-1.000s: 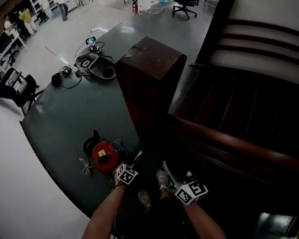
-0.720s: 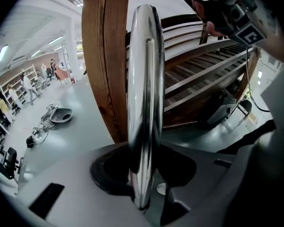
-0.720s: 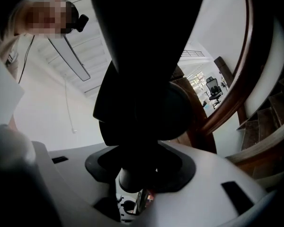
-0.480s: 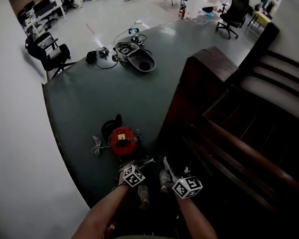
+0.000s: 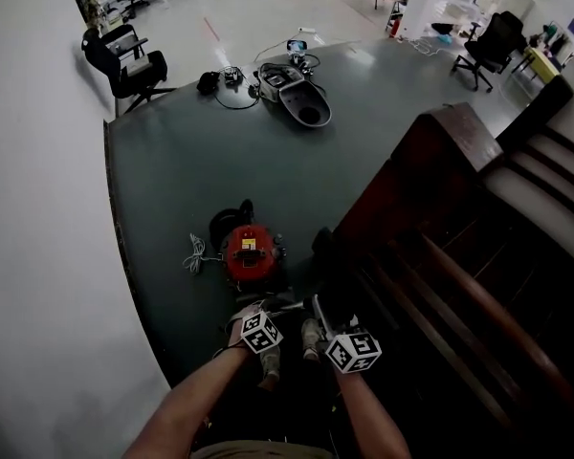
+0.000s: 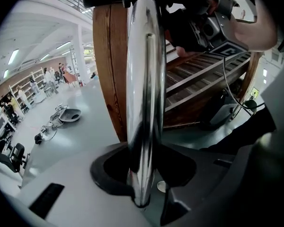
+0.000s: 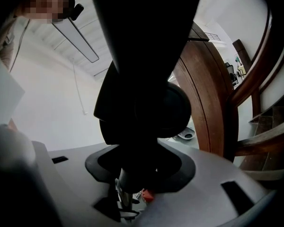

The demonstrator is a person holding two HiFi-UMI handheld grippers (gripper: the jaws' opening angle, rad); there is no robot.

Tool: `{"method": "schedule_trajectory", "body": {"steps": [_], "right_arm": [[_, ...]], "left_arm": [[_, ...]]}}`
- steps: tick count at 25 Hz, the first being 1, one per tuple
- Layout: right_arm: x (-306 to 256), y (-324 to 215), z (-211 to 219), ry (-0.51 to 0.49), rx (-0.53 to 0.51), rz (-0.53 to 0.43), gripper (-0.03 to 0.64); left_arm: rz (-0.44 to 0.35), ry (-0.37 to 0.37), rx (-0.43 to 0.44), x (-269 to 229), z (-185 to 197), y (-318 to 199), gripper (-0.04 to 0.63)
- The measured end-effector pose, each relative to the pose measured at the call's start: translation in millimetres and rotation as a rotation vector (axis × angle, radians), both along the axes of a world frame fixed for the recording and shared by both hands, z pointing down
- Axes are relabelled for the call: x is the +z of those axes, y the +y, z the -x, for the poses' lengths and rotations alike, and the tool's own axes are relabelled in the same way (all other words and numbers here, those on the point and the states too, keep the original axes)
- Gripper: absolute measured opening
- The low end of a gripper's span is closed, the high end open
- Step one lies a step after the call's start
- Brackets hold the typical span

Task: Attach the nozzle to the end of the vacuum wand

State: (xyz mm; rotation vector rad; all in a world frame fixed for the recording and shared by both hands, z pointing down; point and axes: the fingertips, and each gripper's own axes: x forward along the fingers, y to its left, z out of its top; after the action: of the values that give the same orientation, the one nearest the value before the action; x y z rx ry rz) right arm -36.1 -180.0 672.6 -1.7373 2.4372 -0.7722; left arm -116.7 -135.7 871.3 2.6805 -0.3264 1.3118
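Dark wooden staircase [image 5: 459, 256] along right edge of the dark floor patch [image 5: 201, 161]; black office chair [image 5: 124, 60] at far left corner; grey shell-shaped device [image 5: 301, 101] with cables [image 5: 225, 92] at far edge.

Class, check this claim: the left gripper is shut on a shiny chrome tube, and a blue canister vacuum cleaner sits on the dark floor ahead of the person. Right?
One slip: the canister vacuum cleaner is red, not blue, as the head view shows. The left gripper is indeed shut on the shiny chrome tube, and the vacuum cleaner sits on the dark floor.
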Motion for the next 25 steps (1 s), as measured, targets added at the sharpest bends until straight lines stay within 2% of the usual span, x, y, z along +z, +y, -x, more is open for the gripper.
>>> {"method": "schedule_trajectory", "body": {"steps": [5,11,17,22,25], "right_arm": [[-5,0,4,0.005,-0.023,-0.009,0.181],[-5,2,10,0.078,-0.056,-0.014,0.181],[-3,5,13,0.122,-0.085,0.005,0.181],[0,8,16,0.121,-0.098,0.029,0.181],[3,13,17,0.175,-0.078,0.026,0.179]], "left_arm": [[-0.007,0.001,0.006,-1,-4,4,0.144],[-0.016,-0.009,0.008,0,-8,9,0.144],[-0.014,-0.038,0.017,4,-7,13,0.144],[-0.020,-0.081,0.003,10,-5,16,0.143],[-0.016,-0.092,0.000,7,-8,20,0.141]]}}
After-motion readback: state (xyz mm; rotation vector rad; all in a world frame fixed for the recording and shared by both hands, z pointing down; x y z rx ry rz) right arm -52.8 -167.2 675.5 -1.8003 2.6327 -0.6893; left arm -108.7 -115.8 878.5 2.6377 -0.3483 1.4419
